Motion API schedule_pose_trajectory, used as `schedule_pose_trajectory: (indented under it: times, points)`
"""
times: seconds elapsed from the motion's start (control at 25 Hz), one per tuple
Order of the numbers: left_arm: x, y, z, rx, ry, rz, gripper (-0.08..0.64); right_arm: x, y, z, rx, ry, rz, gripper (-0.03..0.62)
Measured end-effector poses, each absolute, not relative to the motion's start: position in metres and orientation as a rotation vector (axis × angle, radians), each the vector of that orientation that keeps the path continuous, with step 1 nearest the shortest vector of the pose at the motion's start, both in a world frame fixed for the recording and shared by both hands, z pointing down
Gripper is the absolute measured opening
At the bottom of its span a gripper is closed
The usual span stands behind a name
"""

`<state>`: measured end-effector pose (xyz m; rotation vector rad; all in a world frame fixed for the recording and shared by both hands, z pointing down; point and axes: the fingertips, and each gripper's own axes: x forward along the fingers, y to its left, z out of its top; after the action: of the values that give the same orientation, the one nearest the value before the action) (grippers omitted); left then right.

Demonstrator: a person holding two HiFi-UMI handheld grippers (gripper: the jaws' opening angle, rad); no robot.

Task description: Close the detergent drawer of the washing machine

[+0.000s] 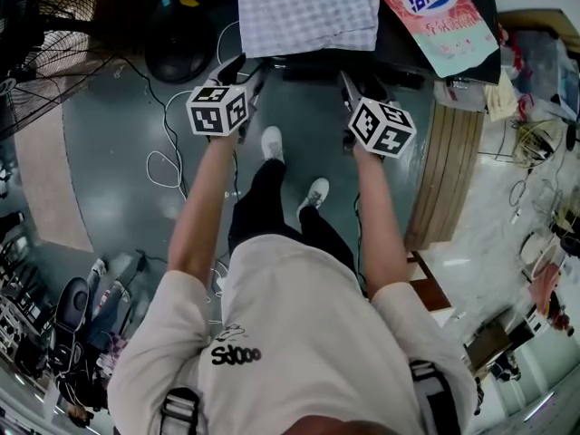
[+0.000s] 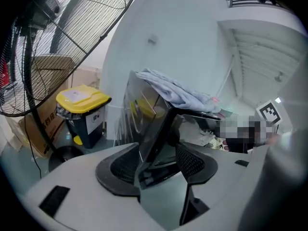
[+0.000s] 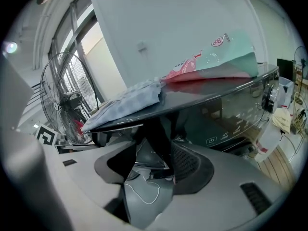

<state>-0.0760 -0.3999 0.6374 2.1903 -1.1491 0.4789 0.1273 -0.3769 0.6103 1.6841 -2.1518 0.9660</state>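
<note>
Left tongs: my left gripper (image 2: pixel 155 162) is released. Its 2 jaws stand wide, astride the glossy front-left corner of the washing machine (image 3: pixel 231 114), and neither pad looks pressed on it.
Right tongs: my right gripper (image 3: pixel 151 160) is released as well. Its jaws are apart with a dark upright edge between them, and I see no squeeze on it.
Detergent drawer: I take it to be the dark strip (image 1: pixel 313 67) jutting past the front edge of the machine top, just ahead of both tongs. By that reading it is not yet shut.
Why both tongs sit here: I hold them side by side at drawer height, angled down at the front. I judge this is so either one can push the drawer face straight in.
Why jaws are open: closing a drawer needs a push, not a pinch, so I reckon nothing needs clamping.
Checked cloth (image 1: pixel 308 7): it lies flat on the machine top, clear of the drawer's path.
Detergent pouch (image 1: pixel 435 12): it lies on the top beside the cloth, probably left handy for filling.
Pouch writing: white Chinese characters in a blue oval, which I read as "活力" followed by a 2. The smaller print is too fine to read.
Panel writing: there is a power symbol and small white lettering that I cannot read.
Yellow-lidded bin (image 2: pixel 83 100): it has a label on the front, which I cannot read.
</note>
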Motion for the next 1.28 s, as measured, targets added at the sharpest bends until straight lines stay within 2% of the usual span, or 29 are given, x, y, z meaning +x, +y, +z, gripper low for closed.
schedule_pose_trajectory:
  times: [0.96,1.12,1.28]
  points:
    - [-0.075,-0.416,0.64,2.162,-1.191,0.419,0.245,0.132,-0.389,0.617,1.8,-2.041,1.01,0.202]
    - [-0.078,-0.406,0.637,2.145,-1.234,0.499,0.225,0.133,-0.381,0.617,1.792,-1.985,1.082,0.201]
    - [-0.082,-0.375,0.632,2.111,-1.234,0.555,0.224,0.148,-0.354,0.614,1.784,-1.931,1.11,0.149]
